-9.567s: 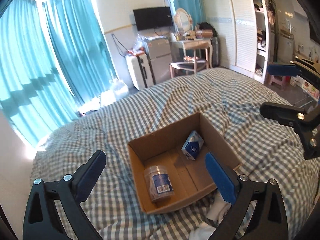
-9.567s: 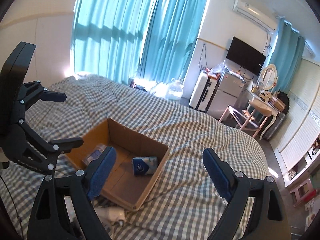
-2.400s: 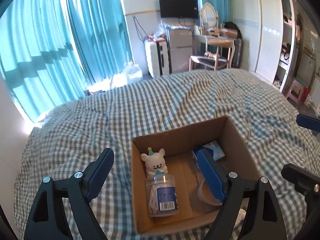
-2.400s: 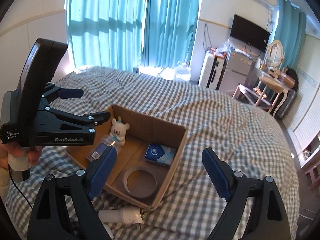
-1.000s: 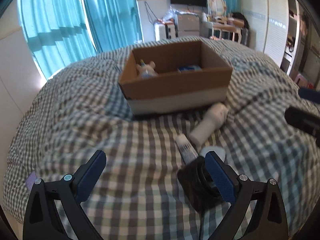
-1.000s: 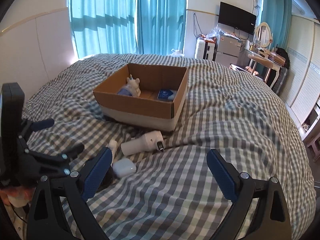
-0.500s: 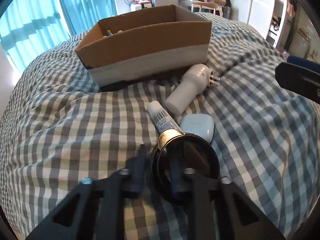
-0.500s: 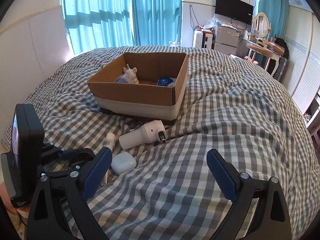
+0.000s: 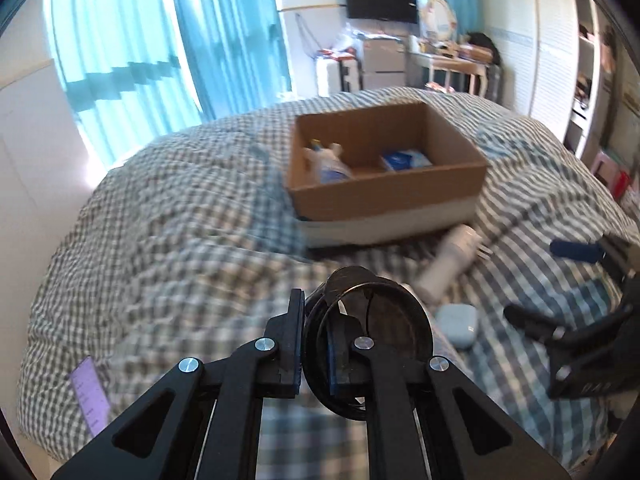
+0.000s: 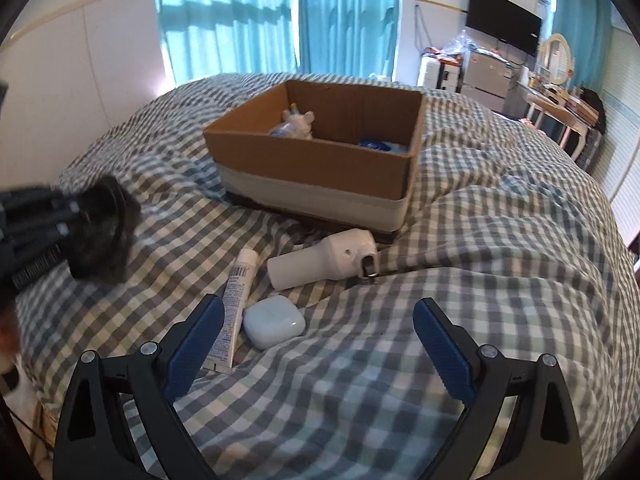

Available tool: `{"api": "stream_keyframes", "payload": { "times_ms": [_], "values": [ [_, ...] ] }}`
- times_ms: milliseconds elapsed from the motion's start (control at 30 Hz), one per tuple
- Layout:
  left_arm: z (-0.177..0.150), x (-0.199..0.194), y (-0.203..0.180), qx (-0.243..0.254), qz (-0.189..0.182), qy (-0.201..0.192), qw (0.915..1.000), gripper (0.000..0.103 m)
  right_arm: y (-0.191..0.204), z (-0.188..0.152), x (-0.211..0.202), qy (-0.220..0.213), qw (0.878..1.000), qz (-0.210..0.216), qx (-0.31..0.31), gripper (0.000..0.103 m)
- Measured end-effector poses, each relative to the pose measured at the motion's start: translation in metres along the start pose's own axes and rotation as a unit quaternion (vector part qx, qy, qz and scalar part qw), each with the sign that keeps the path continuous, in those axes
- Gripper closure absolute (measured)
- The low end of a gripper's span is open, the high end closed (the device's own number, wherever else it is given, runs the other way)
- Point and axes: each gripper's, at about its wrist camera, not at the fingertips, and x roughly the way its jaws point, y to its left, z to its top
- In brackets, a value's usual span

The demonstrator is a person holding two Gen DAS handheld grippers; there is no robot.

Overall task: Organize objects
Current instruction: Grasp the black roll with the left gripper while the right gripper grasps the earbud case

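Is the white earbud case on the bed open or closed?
Closed. The earbud case lies flat on the checked blanket with its lid down and only a thin seam showing, beside the tube.

We are looking into a home bedroom: a bed point(image 10: 500, 240) under a gingham cover is filling the view, turquoise curtains point(image 10: 248, 16) are hanging over bright windows, a television point(image 10: 504, 28) is sitting on the wall, and a vanity table with an oval mirror point(image 10: 558, 58) and a white wardrobe point(image 9: 548, 36) are standing nearby.

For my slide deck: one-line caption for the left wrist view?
Left gripper shut on a black ring-shaped object's wall, cardboard box ahead.
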Motion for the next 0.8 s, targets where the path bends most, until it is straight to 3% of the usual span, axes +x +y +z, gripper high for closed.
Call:
{"api": "stream_keyframes", "payload": {
  "times_ms": [200, 333, 567, 667, 800],
  "values": [
    [-0.004, 0.001, 0.024, -0.022, 0.013, 0.002, 0.9997, 0.094, 0.018, -0.001, 0.044, 0.061, 0.997, -0.003, -0.052, 0.007],
    [-0.009, 0.007, 0.028, -0.026, 0.009, 0.006, 0.9996, 0.094, 0.024, -0.008, 0.071, 0.108, 0.991, -0.014, -0.072, 0.013],
    [-0.019, 0.017, 0.031, -0.03, 0.001, 0.016, 0.9994, 0.094, 0.041, -0.01, 0.097, 0.148, 0.981, -0.034, -0.118, 0.015],
    [-0.021, 0.021, 0.033, -0.032, -0.003, 0.018, 0.9993, 0.094, 0.053, -0.01, 0.107, 0.156, 0.977, -0.03, -0.144, 0.025],
    [-0.023, 0.021, 0.035, -0.032, -0.004, 0.019, 0.9993, 0.094, 0.053, -0.004, 0.118, 0.163, 0.978, -0.015, -0.129, 0.039]
  ]
}}
